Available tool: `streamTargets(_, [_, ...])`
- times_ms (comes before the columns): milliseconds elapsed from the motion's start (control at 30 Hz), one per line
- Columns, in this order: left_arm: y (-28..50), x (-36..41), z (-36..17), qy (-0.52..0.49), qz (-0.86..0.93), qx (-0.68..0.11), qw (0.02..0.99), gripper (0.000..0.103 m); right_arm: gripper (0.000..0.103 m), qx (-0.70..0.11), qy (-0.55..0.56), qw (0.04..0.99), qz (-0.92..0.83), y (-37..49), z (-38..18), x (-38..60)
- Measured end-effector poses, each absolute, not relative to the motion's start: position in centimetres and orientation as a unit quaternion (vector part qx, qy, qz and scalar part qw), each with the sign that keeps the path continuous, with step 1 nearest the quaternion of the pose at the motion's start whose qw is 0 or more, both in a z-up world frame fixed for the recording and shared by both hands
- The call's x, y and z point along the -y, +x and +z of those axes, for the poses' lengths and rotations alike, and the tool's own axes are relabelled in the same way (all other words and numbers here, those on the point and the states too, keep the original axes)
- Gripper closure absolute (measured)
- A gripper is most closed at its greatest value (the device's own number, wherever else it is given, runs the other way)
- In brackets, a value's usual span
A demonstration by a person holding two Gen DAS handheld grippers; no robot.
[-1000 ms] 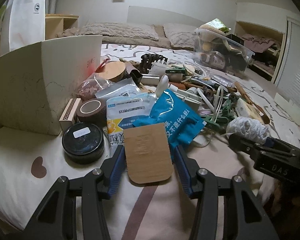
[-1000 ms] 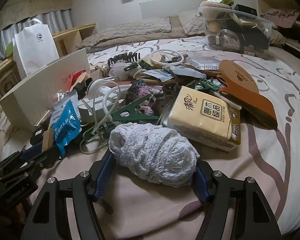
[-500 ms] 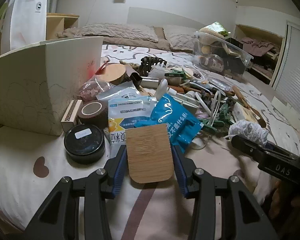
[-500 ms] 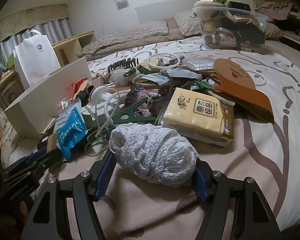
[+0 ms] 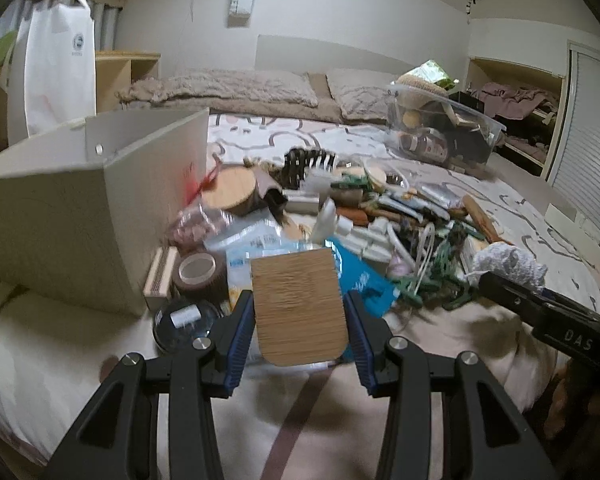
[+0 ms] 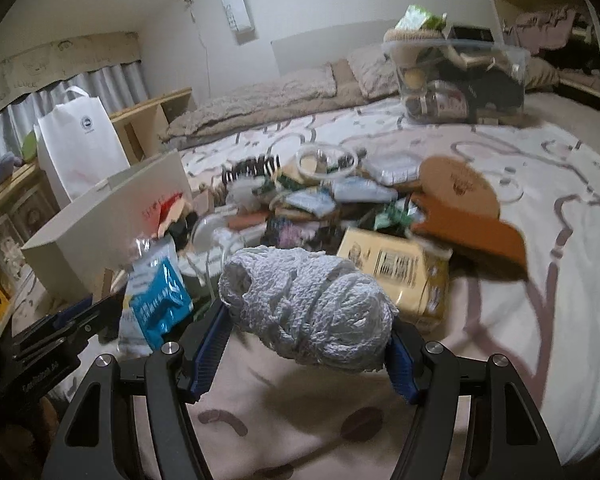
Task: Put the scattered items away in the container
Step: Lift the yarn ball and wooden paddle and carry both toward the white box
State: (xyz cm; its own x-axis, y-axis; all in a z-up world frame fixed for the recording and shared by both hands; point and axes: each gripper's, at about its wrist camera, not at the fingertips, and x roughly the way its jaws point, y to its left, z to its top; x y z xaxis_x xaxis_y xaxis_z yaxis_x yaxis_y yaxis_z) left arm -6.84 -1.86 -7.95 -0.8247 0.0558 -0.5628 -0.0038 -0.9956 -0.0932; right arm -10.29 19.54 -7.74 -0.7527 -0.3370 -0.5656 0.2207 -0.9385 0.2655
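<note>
Scattered items (image 5: 372, 216) still cover the middle of the bed (image 5: 380, 408), but two of them have now left the bedspread. The left gripper (image 5: 299, 316) has its jaws closed on a small bamboo board (image 5: 299, 307), held by its side edges; a second ago the board lay low over the sheet, and it now sits higher against the blue packet (image 5: 362, 280) and the roll of tape (image 5: 198, 270) behind it. The right gripper (image 6: 306, 334) has its jaws clamped on a white ball of yarn (image 6: 308, 308), which has likewise come up clear of the bedspread, a shadow showing beneath it. The yellow tissue pack (image 6: 396, 270) and the brown oven mitt (image 6: 464, 216) lie just behind it, untouched.

Both lifts appear to be the start of a carry. Which container is meant cannot be told for certain: an open beige box (image 5: 80, 200) stands just left of the pile, nearest the left gripper, while a clear plastic bin (image 6: 456, 80), already holding things, sits well apart near the pillows. Most of the heap remains, so the tidying looks far from finished. Blur in both views suggests the hands are moving.
</note>
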Motion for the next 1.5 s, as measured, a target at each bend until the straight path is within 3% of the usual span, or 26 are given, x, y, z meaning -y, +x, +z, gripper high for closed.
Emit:
streamTargets(567, [-9.7,1.0,-1.4,-0.217,0.976,0.017,0.018,0.059,0.033,0.092,0.246,0.125,-0.957,-12.1,-1.4,-21.8])
streamTargets(1500, [-12.4,2.6,9.5,-0.094,0.995,-0.002,0.019,0.059,0.033,0.066,0.147,0.178,-0.971,-15.5,9.0,-20.1])
